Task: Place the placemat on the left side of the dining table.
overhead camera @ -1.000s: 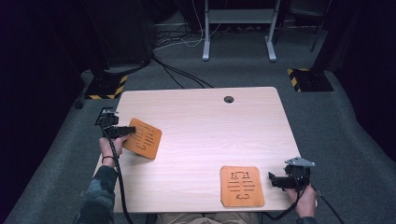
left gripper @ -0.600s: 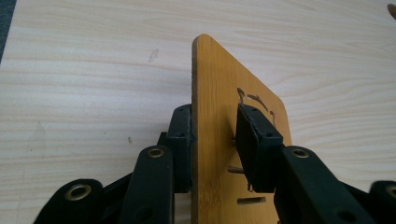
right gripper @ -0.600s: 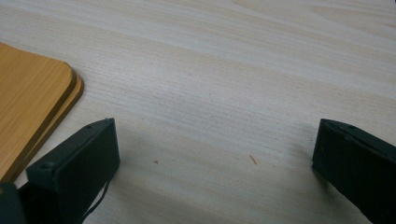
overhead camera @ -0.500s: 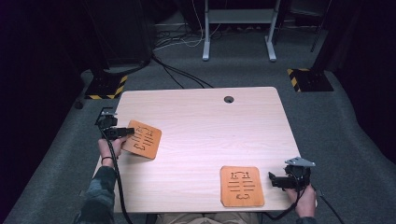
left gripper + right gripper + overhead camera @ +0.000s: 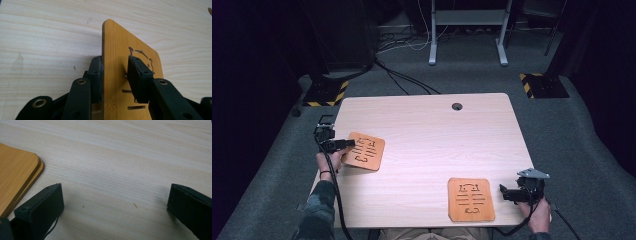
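The left gripper sits at the left edge of the table, its jaws closed on the edge of a wooden board with cut-out slots. In the left gripper view the board stands between the two black jaws, one pad pressed to each face, with the light tabletop behind it. From the high view the held board looks tilted, its near-left edge raised toward the gripper.

Compared with a second ago, the held board has shifted slightly toward the far side and its angle has changed; the left hand has moved with it. The change over the last half second is small.

The right gripper rests at the near right of the table, just right of a second wooden board lying flat. In the right gripper view its jaws stand wide apart over bare tabletop, holding nothing; a rounded corner of the second board shows at left, seemingly two layers thick. The right hand, right gripper and flat board are unchanged from the earlier frames.

A round grommet hole lies at the far edge of the table.
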